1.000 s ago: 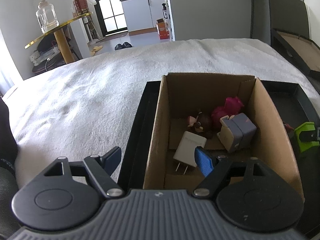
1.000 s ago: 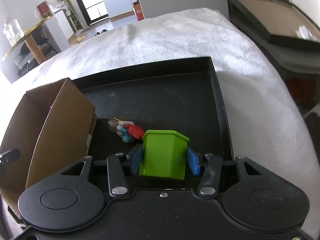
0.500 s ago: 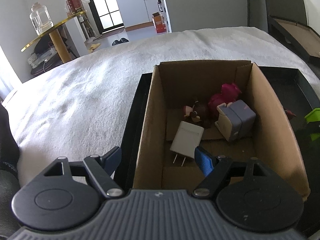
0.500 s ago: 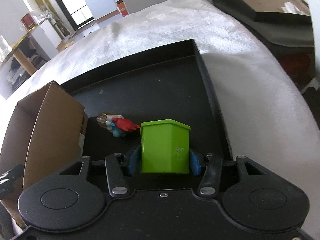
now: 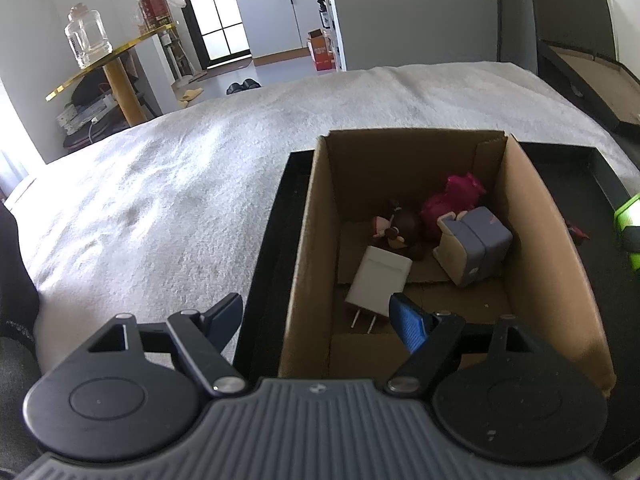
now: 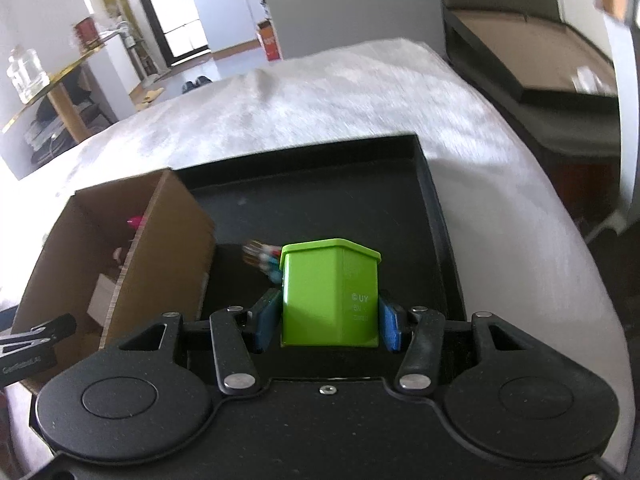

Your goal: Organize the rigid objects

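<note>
My right gripper (image 6: 329,322) is shut on a bright green plastic box (image 6: 330,294), held above the black tray (image 6: 430,216). A small colourful toy figure (image 6: 262,260) lies on the tray behind the box. The open cardboard box (image 5: 520,208) stands on the tray's left part and holds a white charger (image 5: 380,276), a grey adapter (image 5: 476,244), a pink toy (image 5: 452,196) and a brown figurine (image 5: 400,228). My left gripper (image 5: 320,314) hangs open over the box's near left corner, one finger outside, one inside. The green box (image 5: 626,216) shows at the right edge of the left wrist view.
Tray and cardboard box (image 6: 160,240) rest on a white fluffy cover (image 5: 160,200). A gold side table with a glass jar (image 5: 86,40) stands back left. A dark bed frame (image 6: 520,60) is at the right. The left gripper's tip (image 6: 36,344) shows at the left edge.
My right gripper has lifted the green box off the tray and shifted toward the cardboard box. The left gripper has stayed about where it was, still open.
</note>
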Demonstrator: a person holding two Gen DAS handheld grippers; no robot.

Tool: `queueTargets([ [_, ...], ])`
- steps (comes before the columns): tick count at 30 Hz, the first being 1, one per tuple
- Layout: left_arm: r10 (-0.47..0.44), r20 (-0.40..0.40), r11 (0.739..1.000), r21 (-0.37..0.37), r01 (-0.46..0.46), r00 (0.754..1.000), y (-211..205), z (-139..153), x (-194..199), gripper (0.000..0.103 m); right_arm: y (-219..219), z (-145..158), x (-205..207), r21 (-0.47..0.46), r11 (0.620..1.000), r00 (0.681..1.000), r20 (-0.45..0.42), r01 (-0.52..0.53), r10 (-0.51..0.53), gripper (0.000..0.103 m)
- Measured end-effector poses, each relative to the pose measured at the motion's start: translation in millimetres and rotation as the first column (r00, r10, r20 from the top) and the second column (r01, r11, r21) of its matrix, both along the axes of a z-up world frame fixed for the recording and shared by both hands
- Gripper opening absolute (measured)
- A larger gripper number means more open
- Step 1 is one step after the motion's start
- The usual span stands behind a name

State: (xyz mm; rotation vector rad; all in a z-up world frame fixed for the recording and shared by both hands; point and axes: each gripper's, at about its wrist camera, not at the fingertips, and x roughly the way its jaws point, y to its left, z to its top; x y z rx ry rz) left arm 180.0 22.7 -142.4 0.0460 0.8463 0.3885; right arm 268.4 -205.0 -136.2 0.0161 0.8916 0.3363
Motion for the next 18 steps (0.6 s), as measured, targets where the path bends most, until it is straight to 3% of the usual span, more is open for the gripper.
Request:
queueTargets([
  [12,0.015,0.07,0.999,-0.038,-0.012,0.997,10,11,-8,0.075,43,32,-8,-0.041,0.989,0.981,0.129,-0.143,0.147,0.05],
  [18,0.017,0.07,0.998,-0.053,-0.013,0.997,13,12,-11,0.059,68,45,-19,-0.074,0.971,0.956,0.173,-0.228,0.238,0.05],
])
